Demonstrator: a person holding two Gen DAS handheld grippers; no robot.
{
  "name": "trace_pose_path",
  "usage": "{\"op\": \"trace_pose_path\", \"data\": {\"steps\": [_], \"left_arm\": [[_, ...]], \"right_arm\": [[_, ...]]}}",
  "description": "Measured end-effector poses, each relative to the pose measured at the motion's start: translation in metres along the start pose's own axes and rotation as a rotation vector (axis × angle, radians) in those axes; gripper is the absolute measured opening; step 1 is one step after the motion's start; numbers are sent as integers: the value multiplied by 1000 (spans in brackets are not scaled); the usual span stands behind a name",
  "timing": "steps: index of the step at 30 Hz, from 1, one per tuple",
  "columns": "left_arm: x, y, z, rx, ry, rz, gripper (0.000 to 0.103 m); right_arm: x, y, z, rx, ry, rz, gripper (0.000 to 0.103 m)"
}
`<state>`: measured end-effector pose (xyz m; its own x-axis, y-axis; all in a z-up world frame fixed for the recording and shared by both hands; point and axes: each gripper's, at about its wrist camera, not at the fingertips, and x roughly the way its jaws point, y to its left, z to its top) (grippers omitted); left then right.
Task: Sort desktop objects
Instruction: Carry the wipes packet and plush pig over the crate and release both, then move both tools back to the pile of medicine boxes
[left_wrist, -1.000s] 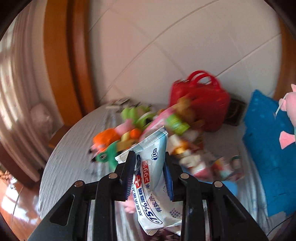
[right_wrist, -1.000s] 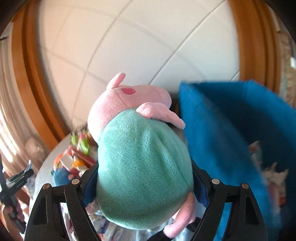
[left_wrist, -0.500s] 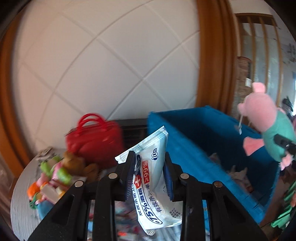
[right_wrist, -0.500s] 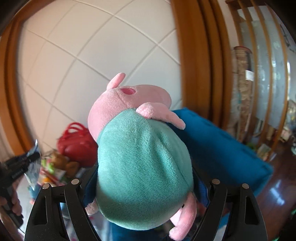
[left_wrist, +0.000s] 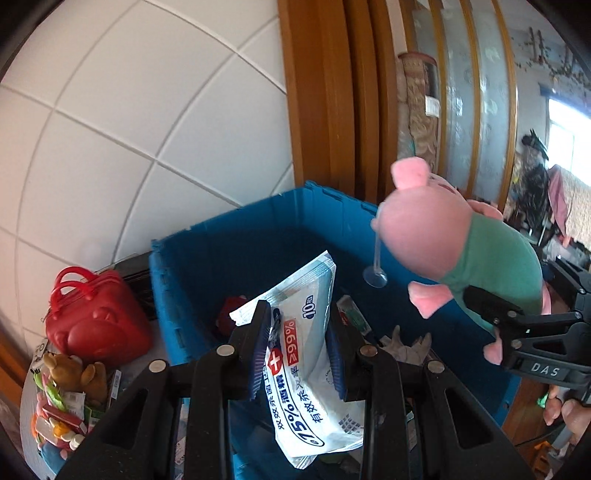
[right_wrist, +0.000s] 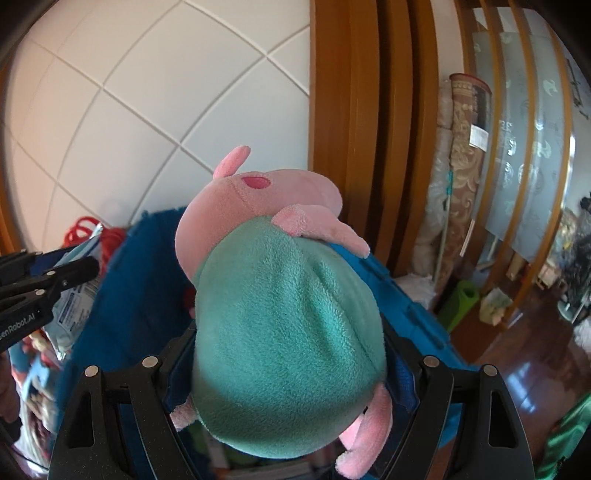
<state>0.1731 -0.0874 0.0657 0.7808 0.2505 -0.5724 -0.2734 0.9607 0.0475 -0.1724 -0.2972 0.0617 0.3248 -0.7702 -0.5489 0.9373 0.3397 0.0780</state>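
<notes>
With both loads over blue bin (left_wrist: 236, 258): left gripper (left_wrist: 299, 350) clamped on wipes pack (left_wrist: 314, 369), right gripper (right_wrist: 291, 373) clamped on pig toy (right_wrist: 288, 325). Risk: toy near bin's right rim, could bounce out onto floor if let go early.

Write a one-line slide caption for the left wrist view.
Left gripper holds a wipes packet over the blue crate while the right gripper carries a plush pig alongside.
</notes>
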Motion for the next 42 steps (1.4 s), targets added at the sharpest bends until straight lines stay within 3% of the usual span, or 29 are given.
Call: {"op": "trace_pose_path", "data": {"steps": [7, 18, 19, 21, 23, 27, 30, 35, 42], "left_arm": [[34, -14, -1, 5, 97, 11, 29], [50, -16, -1, -8, 138, 38, 30], [50, -16, -1, -9, 138, 42, 33], [49, -16, 0, -5, 137, 52, 56], [48, -16, 0, -2, 126, 59, 70], [45, -16, 1, -1, 114, 69, 72], [42, -15, 0, -5, 106, 78, 72], [30, -9, -1, -19, 77, 82, 76], [-10, 4, -9, -46, -30, 121, 80]], "right_arm": [[34, -10, -5, -63, 43, -13, 85], [52, -7, -1, -126, 68, -51, 86], [53, -8, -1, -128, 71, -53, 87], [57, -9, 0, -131, 75, -63, 88], [57, -9, 0, -130, 78, -63, 89], [54, -7, 0, -145, 59, -89, 93], [51, -4, -1, -153, 43, -101, 103], [44, -5, 0, -129, 34, -80, 103], [6, 5, 2, -89, -29, -29, 103]]}}
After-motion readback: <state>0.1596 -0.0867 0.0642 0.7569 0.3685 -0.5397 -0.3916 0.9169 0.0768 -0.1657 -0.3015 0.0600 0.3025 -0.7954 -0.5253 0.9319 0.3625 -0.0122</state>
